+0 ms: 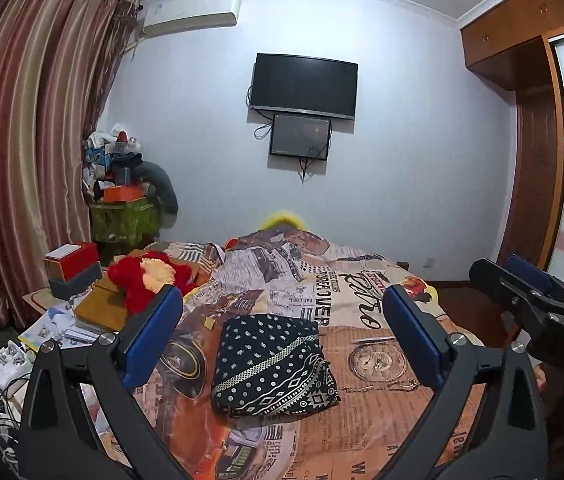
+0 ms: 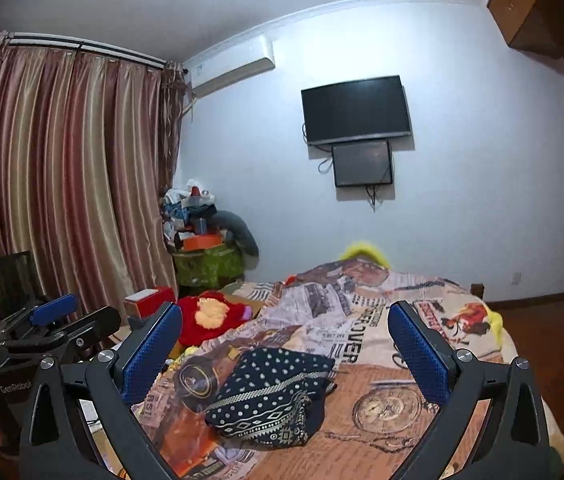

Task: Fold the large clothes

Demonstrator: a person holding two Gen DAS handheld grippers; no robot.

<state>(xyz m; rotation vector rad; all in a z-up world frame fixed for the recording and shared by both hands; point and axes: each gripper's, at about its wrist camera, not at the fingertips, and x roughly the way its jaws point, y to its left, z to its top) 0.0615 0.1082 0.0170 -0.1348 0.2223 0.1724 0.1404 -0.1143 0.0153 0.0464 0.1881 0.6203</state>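
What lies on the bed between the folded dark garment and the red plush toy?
Only the printed bedcover, rumpled into folds, lies between the folded dark garment and the red plush toy. Both wrist views show this stretch; nothing else rests there.

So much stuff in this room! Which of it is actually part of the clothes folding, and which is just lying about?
Part of the job:
- dark dotted garment, lying folded on the bedspread
- left tongs, open
- right tongs, open

Just lying about:
- red plush toy
- red and white box
- wall TV
- striped curtains
- clutter pile in the corner
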